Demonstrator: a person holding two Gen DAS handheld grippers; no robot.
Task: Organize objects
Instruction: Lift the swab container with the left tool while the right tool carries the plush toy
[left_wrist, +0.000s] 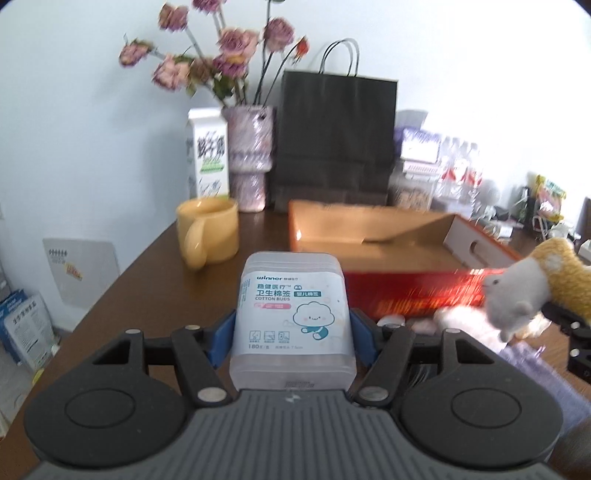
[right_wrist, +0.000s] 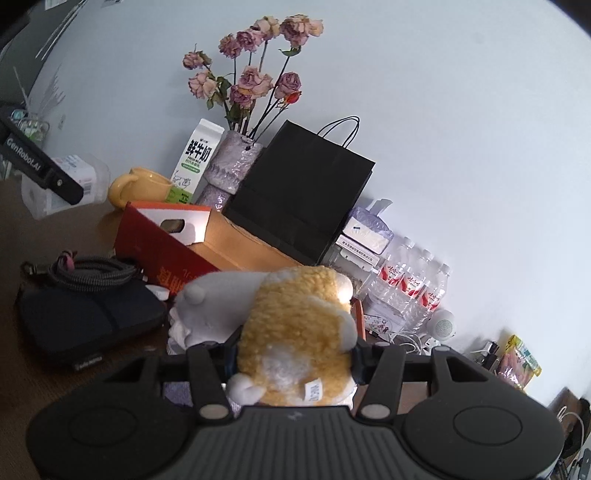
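I had my left gripper (left_wrist: 291, 332) clamped on the cotton-bud box (left_wrist: 293, 317) and my right gripper (right_wrist: 293, 360) squeezed around the plush toy (right_wrist: 295, 332), both raised short of the open orange cardboard box (left_wrist: 369, 236), probably their destination. Only the right wrist view showed the dark pouch (right_wrist: 88, 317); beyond stood the yellow mug (left_wrist: 207, 230) and black bag (left_wrist: 336, 140).

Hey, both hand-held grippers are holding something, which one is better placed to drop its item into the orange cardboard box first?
Probably left. The left hand-held gripper holds the cotton buds box facing the orange cardboard box just ahead. The right hand-held gripper, gripping the plush toy, sits off its right end.
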